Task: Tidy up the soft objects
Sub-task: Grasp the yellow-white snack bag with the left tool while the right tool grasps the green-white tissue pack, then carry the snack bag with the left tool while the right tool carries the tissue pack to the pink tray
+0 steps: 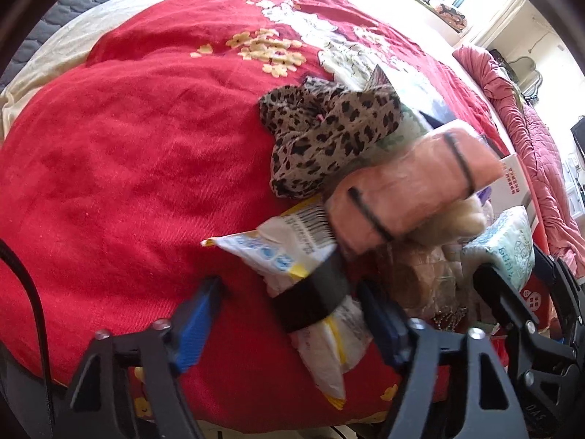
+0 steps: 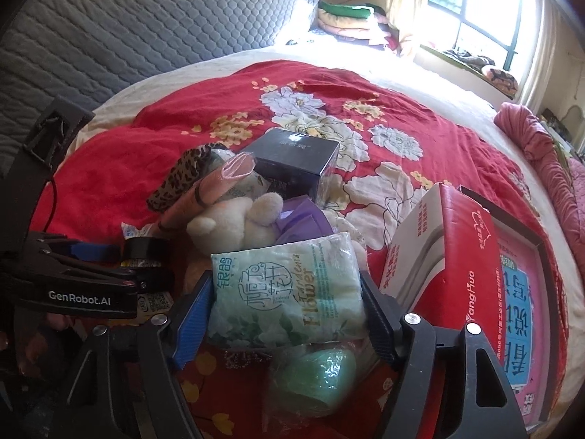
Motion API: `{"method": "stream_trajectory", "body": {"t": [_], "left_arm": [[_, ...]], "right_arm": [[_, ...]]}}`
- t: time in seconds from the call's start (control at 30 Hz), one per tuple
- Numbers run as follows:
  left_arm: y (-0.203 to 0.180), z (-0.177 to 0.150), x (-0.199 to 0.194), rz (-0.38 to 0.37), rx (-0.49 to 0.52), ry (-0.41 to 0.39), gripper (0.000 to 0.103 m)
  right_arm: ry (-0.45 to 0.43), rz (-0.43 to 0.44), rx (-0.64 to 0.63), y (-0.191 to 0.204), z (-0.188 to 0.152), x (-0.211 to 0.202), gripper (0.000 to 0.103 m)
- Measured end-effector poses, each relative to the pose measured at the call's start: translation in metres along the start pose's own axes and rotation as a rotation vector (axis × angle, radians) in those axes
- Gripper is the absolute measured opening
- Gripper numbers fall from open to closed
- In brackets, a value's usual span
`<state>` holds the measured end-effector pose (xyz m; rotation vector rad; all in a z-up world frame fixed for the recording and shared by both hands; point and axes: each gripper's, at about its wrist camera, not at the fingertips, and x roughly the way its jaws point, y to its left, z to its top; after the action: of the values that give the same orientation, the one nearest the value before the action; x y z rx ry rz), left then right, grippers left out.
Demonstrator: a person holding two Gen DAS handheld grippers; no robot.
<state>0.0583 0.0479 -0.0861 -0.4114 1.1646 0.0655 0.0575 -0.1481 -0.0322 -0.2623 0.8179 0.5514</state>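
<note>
Soft objects heaped in a loose pile on a red floral blanket (image 1: 128,164), over toward the right side of the bed. At the far left of the heap, a crumpled leopard-print cloth (image 1: 329,139). Against it, a pink roll (image 1: 413,190) bound with two thin black bands, tilted across the pile. Beneath the roll's near end, a cream plush toy (image 2: 237,223), touching a bit of purple fabric (image 2: 299,219) just behind it.

Left gripper (image 1: 292,323) spread wide, clamped on nothing. Between its blue pads (image 1: 197,329), a white and yellow packet (image 1: 278,252) flat on the blanket, wrapped by a broad black band (image 1: 310,301); contact with either pad impossible to tell.

Right gripper (image 2: 285,318) closed onto a pale green tissue pack (image 2: 289,289) printed "Flower", one blue pad pressed to each short side. Pack held just in front of the plush toy, above a green item in clear plastic (image 2: 314,376) down on the blanket.

Behind the heap, a dark box (image 2: 296,164). To the right, a red and white carton (image 2: 457,256), tipped on its side. Beyond the blanket, a grey quilted headboard (image 2: 146,29).
</note>
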Motion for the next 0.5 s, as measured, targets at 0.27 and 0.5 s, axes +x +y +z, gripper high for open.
{"method": "stream_trajectory", "body": {"t": [0.27,0.5], "left_arm": [[0.006,-0.001,-0.012,-0.037,0.02,-0.023,0.042],[0.013,-0.012,-0.027,-0.038,0.014,0.002,0.041]], "right_arm": [[-0.084,0.014,0.077,-0.009,-0.001,-0.023,0.076],[-0.118,0.031,0.099,-0.01,-0.002,-0.034,0.076]]}}
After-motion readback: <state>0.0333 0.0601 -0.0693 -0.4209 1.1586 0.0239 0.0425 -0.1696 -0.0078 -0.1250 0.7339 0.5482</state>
